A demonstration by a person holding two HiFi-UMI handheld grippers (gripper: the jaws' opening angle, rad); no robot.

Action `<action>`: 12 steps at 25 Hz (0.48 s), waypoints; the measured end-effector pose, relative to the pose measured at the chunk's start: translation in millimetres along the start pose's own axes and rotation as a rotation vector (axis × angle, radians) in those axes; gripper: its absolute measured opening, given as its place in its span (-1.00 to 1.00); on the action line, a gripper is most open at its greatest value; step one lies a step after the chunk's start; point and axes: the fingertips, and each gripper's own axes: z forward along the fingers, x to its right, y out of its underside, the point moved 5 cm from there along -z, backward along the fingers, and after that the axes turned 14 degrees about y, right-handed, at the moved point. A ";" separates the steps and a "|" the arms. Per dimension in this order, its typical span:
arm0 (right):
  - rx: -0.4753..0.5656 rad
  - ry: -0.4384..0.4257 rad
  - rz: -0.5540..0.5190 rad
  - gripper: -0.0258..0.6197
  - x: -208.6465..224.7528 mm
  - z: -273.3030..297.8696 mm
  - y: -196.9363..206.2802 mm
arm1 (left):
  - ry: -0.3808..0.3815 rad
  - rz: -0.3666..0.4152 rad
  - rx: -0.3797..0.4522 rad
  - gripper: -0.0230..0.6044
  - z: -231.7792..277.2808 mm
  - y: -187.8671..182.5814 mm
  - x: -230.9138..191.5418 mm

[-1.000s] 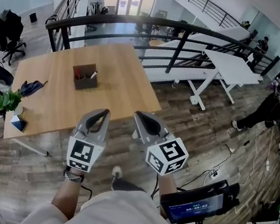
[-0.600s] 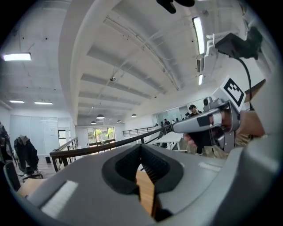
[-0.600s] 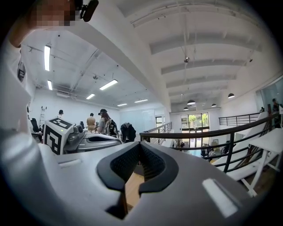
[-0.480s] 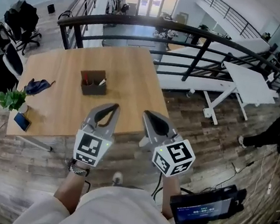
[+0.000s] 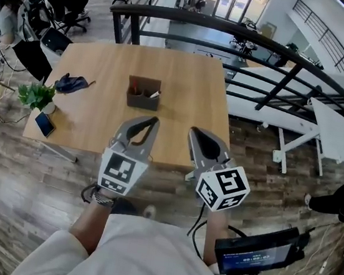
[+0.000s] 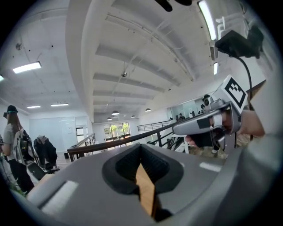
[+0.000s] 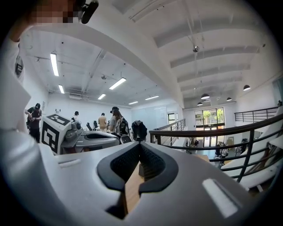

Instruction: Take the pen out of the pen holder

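Pen holder (image 5: pixel 143 96) well apart from left gripper (image 5: pixel 154 121) and right gripper (image 5: pixel 192 131), both empty, jaws together.

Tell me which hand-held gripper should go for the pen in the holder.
Left, probably. In the head view the left hand-held gripper sits just short of the pen holder, nearly in line with it. The right hand-held gripper is farther off to the side. Both are shut and empty.

A: The pale square wooden table (image 5: pixel 100 112)?
B: Smooth, with a satin grain; the small brown box pen holder (image 5: pixel 142 100) looks matt, like card
A: And the grey left hand-held gripper (image 5: pixel 154 122)?
B: Matt plastic shell, black ribbed pads (image 6: pixel 120 168); the dark plank floor (image 5: pixel 23 171) is rough wood
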 end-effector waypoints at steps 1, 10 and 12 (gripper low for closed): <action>-0.002 -0.008 -0.002 -0.91 -1.1 4.6 -0.2 | -0.009 -0.004 -0.004 -0.93 -0.9 1.8 -3.0; -0.029 -0.049 -0.008 -0.91 -8.8 45.0 6.4 | -0.054 -0.027 -0.034 -0.93 -1.1 22.4 -31.2; -0.035 -0.052 -0.009 -0.91 -9.6 53.8 6.8 | -0.055 -0.030 -0.037 -0.93 0.7 26.0 -38.1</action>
